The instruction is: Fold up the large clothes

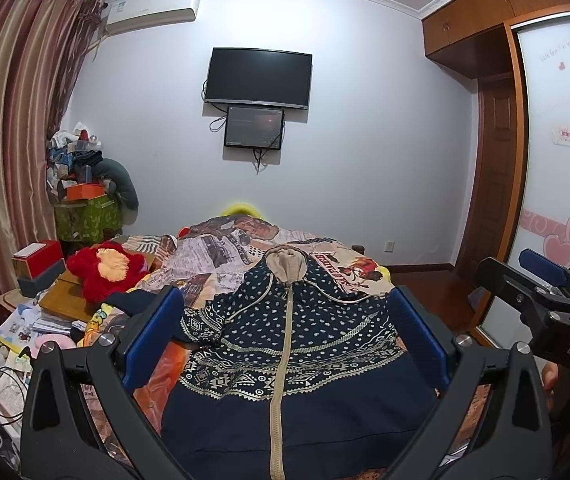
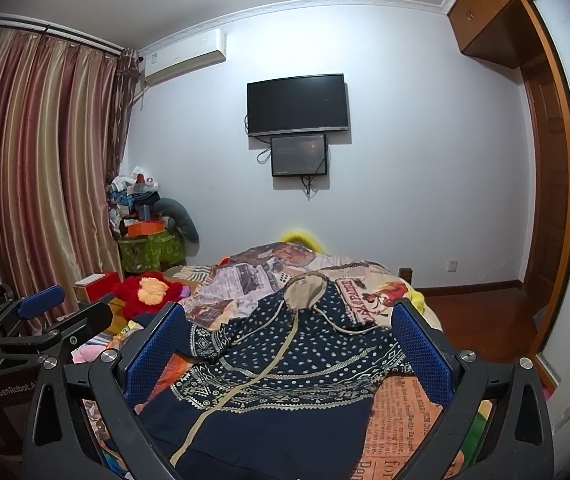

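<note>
Two grippers hover with jaws spread wide and empty: the left gripper (image 1: 285, 336) and the right gripper (image 2: 291, 344). Below them, a navy patterned hoodie (image 1: 293, 360) lies flat across the bed (image 1: 221, 260), hood toward its far edge.

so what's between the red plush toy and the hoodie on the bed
Just the newspaper-print bedspread, rumpled, separates the red plush toy from the navy hooded jacket; clearest in the left wrist view.
</note>
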The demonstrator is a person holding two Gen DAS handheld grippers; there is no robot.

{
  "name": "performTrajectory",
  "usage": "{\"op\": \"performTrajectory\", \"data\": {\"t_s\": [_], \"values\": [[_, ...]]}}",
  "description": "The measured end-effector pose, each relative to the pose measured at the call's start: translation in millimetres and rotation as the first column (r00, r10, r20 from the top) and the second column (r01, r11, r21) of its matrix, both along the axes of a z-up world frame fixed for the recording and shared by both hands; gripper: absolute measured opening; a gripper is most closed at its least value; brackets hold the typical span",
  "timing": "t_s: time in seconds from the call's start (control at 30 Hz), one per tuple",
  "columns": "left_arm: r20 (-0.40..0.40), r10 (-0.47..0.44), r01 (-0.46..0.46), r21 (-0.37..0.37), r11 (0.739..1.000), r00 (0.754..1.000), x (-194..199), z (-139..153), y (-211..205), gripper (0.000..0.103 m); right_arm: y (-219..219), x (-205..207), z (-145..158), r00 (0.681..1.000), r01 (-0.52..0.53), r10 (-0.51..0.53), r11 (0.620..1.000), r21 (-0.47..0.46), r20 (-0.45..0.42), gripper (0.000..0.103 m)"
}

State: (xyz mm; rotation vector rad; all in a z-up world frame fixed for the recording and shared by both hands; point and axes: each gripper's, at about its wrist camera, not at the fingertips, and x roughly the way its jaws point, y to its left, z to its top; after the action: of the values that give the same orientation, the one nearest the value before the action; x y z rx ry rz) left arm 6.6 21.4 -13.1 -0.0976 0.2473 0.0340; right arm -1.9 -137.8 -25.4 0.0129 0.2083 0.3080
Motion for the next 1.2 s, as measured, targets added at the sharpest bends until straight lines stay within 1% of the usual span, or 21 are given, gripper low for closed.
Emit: {"op": "performTrajectory", "data": {"t_s": [1.2], "values": [[0.002,0.0,0.0,0.0,1.0,1.0,1.7,-0.9,-1.2,0.103,0.3,0.8,-3.2,1.0,0.0,0.0,1.0,0.002,0.001,0.103]]}}
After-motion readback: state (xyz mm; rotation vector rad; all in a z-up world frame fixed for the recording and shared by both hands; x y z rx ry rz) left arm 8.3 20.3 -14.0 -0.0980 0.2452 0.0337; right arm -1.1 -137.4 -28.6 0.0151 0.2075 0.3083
